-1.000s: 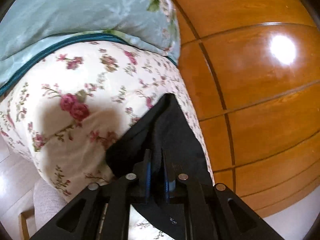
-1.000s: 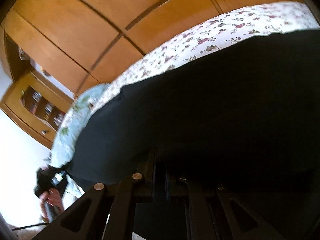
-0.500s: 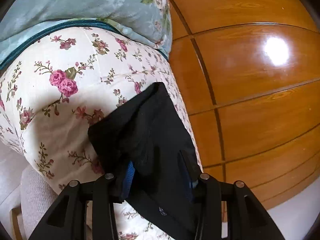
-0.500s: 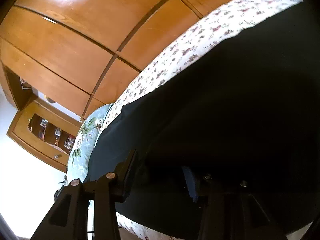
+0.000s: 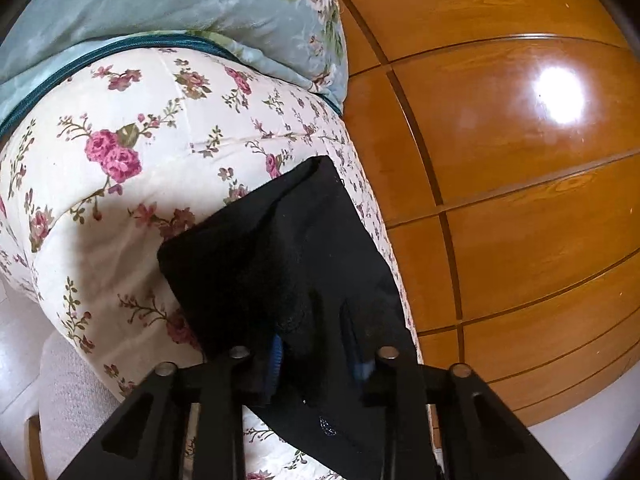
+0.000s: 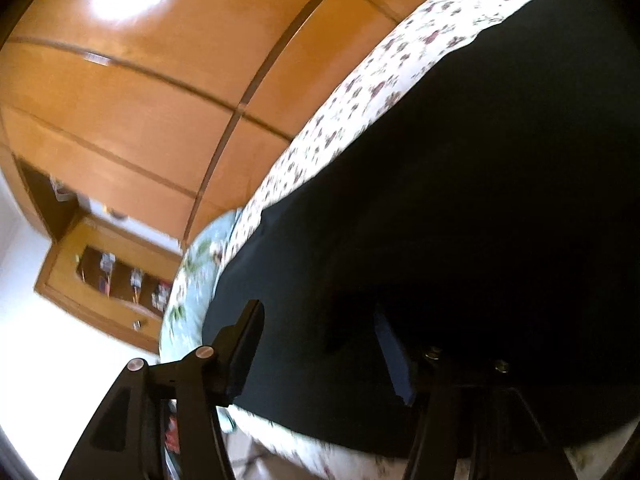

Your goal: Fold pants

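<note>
shiny orange wood panels [image 5: 520,200] fill the room behind a bed with a white flowery cover [image 5: 132,184] and a light blue pillow [image 5: 160,4] at its far end.

the left gripper [image 5: 316,344] let go half a second ago and its jaws have just been closing again. now they look pinched on a bunched corner of the black pants [image 5: 280,264], but the cloth is dark there, so the grip is hard to be sure of. this end of the pants lies on the cover, near the bed edge by the wood wall.

the right gripper [image 6: 320,332] was squeezed tight 1 second ago, and its jaws have just been opening. now they stand about half way apart. the black pants [image 6: 460,200] lie spread under and between the 2 fingers, but the pads do not press on them. this view is tipped more to the side than before, so the wrist has rolled.

i think both hands put a fold down and are now taking a new hold. the left one seems ready for the next fold. the right one has not grabbed yet.

past the pants, the flowery cover [image 6: 360,92] shows as a strip, then the blue pillow [image 6: 192,280], then a wooden cabinet [image 6: 88,276] far off.
</note>
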`<state>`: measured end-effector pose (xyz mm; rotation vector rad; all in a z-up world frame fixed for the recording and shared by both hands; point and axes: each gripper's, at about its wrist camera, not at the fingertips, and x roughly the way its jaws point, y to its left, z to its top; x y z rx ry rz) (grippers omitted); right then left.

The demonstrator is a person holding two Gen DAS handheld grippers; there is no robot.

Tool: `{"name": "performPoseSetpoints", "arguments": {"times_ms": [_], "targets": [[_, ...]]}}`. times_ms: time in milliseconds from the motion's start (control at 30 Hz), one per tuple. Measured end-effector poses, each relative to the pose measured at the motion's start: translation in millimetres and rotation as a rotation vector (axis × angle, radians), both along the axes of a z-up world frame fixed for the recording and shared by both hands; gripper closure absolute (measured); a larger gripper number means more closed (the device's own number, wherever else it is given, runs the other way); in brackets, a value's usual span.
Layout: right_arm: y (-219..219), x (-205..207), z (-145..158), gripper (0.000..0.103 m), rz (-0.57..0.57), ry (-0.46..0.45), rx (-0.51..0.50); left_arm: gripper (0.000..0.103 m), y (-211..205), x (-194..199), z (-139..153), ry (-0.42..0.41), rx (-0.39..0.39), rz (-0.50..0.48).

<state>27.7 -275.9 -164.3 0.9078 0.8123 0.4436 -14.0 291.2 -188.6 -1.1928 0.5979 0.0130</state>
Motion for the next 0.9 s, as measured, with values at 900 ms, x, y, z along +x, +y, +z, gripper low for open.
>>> {"name": "performPoseSetpoints", "arguments": {"times_ms": [900], "targets": [[9.8, -38.6, 1.9, 0.096, 0.209, 0.012, -0.2, 0.079, 8.1, -21.0, 13.1, 0.087, 0.241, 0.075]]}}
